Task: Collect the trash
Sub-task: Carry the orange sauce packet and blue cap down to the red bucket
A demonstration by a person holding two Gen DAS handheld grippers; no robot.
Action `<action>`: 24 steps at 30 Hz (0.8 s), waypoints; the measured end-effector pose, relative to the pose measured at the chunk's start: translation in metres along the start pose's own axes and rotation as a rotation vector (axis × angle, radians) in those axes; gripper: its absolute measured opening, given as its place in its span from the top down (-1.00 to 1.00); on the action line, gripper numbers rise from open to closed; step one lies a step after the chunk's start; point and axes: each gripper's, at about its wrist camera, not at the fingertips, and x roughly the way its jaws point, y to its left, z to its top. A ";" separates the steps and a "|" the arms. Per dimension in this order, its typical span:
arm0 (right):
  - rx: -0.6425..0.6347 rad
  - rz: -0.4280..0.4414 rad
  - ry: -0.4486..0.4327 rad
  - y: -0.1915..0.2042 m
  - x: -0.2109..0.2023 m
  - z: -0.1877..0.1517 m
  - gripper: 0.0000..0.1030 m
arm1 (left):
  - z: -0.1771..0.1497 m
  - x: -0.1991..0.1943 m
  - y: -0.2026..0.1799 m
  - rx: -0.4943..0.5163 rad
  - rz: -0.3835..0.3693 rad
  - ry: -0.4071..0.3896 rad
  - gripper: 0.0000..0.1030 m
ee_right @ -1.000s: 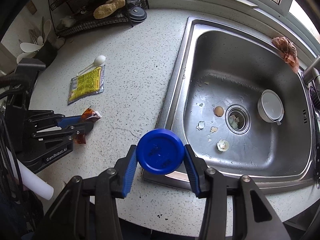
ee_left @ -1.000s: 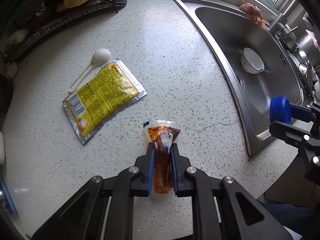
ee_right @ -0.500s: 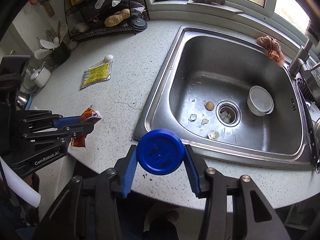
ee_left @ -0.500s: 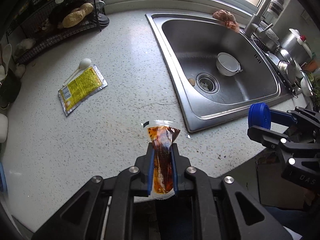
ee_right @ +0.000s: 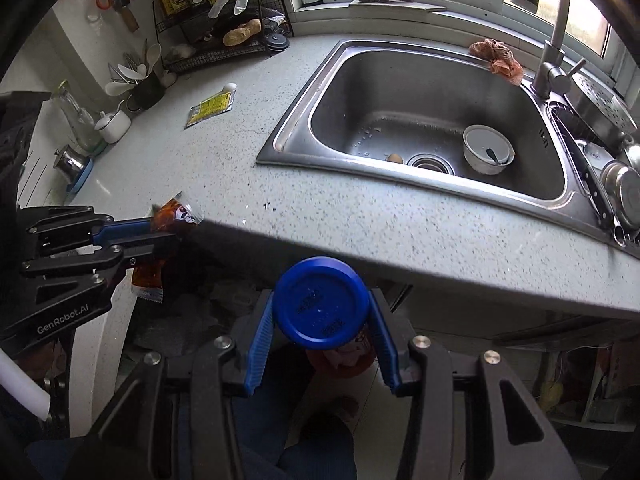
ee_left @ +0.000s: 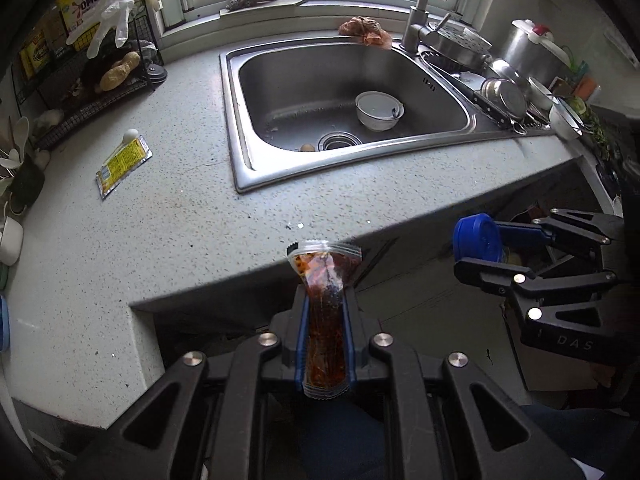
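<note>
My left gripper (ee_left: 325, 332) is shut on a clear sachet of dark red sauce (ee_left: 324, 280), held off the front edge of the speckled counter (ee_left: 192, 216). The same sachet (ee_right: 172, 216) shows at the left of the right wrist view, in the left gripper (ee_right: 160, 236). My right gripper (ee_right: 322, 320) is shut on a blue-capped bottle (ee_right: 320, 300), also past the counter's edge and over the floor; the bottle (ee_left: 478, 238) appears at the right of the left wrist view. A yellow foil packet (ee_left: 124, 162) and a white spoon (ee_left: 130, 135) lie on the counter at the left.
A steel sink (ee_left: 344, 104) holds a white bowl (ee_left: 378, 110) and an eggshell (ee_left: 307, 148). A wire rack (ee_left: 92, 84) stands at the back left, with dishes (ee_left: 504, 96) at the right. A crumpled rag (ee_left: 366, 30) sits by the tap. Below the counter lies cluttered floor.
Both grippers have drawn back from the counter and risen slightly, each keeping its load. The sachet and the bottle now hang beyond the counter's front edge instead of above its surface.
</note>
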 end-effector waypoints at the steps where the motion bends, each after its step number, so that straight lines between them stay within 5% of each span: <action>1: 0.006 0.000 0.003 -0.001 -0.002 -0.008 0.16 | -0.005 -0.002 -0.006 0.005 0.004 0.009 0.74; 11: 0.069 0.029 0.033 -0.014 0.006 -0.057 0.16 | -0.031 0.012 -0.039 0.088 0.029 0.109 0.74; 24: 0.152 0.004 0.134 -0.040 0.078 -0.096 0.16 | -0.061 0.108 -0.048 0.109 -0.025 0.235 0.74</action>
